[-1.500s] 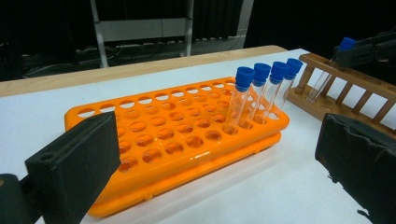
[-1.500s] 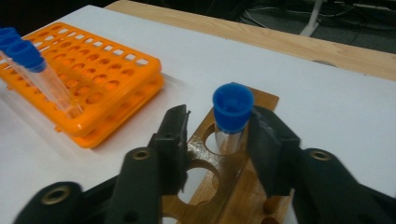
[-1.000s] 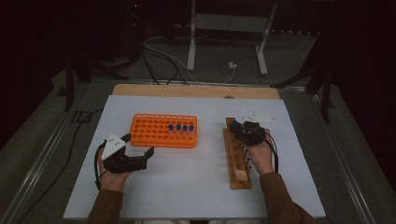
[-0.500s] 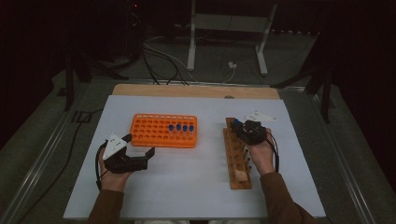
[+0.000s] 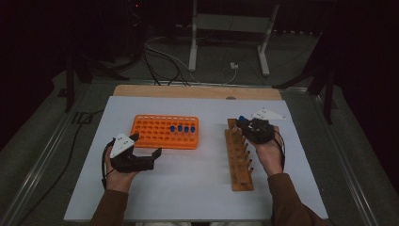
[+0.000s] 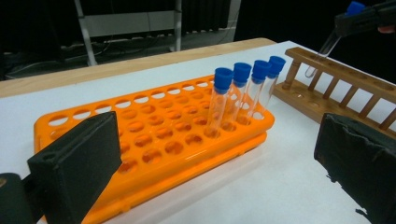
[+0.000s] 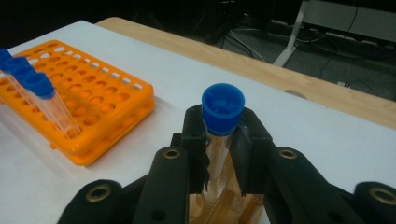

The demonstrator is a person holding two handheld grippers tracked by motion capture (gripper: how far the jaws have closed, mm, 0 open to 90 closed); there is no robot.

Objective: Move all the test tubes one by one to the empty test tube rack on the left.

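Observation:
An orange tube rack (image 5: 164, 132) (image 6: 154, 140) (image 7: 84, 102) lies on the white table and holds several clear tubes with blue caps (image 5: 182, 129) (image 6: 243, 88) at its right end. To its right stands a wooden rack (image 5: 239, 155) (image 6: 345, 84). My right gripper (image 5: 247, 125) (image 7: 219, 140) is shut on a blue-capped test tube (image 7: 222, 112) (image 6: 338, 28), held tilted over the far end of the wooden rack. My left gripper (image 5: 146, 153) stands open near the orange rack's front left, its pads (image 6: 79, 163) wide apart with nothing between them.
The white table top (image 5: 188, 188) has a wooden strip (image 5: 197, 92) along its far edge. Beyond it are a metal stand (image 5: 226, 42) and cables (image 5: 160, 61) on the dark floor. A grey plate (image 5: 267, 114) rides on the right gripper.
Almost nothing: the right gripper with its tube has shifted slightly at the far end of the wooden rack. The left gripper has stayed put.

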